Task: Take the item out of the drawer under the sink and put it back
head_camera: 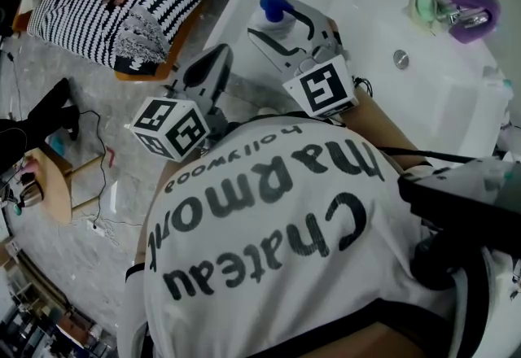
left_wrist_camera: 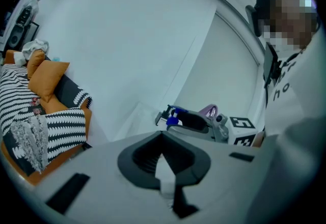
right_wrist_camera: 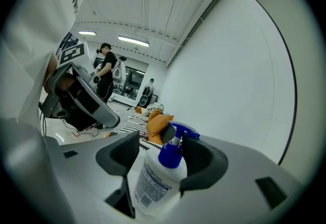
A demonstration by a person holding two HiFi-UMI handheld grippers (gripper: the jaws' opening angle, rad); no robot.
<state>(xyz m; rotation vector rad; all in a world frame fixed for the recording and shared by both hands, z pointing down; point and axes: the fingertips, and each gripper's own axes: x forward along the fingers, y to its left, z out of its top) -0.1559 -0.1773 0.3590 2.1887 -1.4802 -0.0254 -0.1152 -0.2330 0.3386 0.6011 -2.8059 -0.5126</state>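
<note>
Spray bottle (right_wrist_camera: 155,182) upright at worktop (head_camera: 366,31) edge, between parted jaws of right hand-held gripper (right_wrist_camera: 160,149), at its 12 o'clock. Left hand-held gripper (left_wrist_camera: 163,139), closed and empty, sits farther off, bottle's 8 o'clock.

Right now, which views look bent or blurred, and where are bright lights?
Right gripper view: strong fisheye, dark corners, bright ceiling lamps, spray bottle sharp. Left gripper view: wall lines bend, near fingers soft. Head view: edges curve, white shirt fills the lower half.

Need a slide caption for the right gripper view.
Right gripper, jaws open around a blue-pump bottle; left gripper alongside, cushions beyond.
</note>
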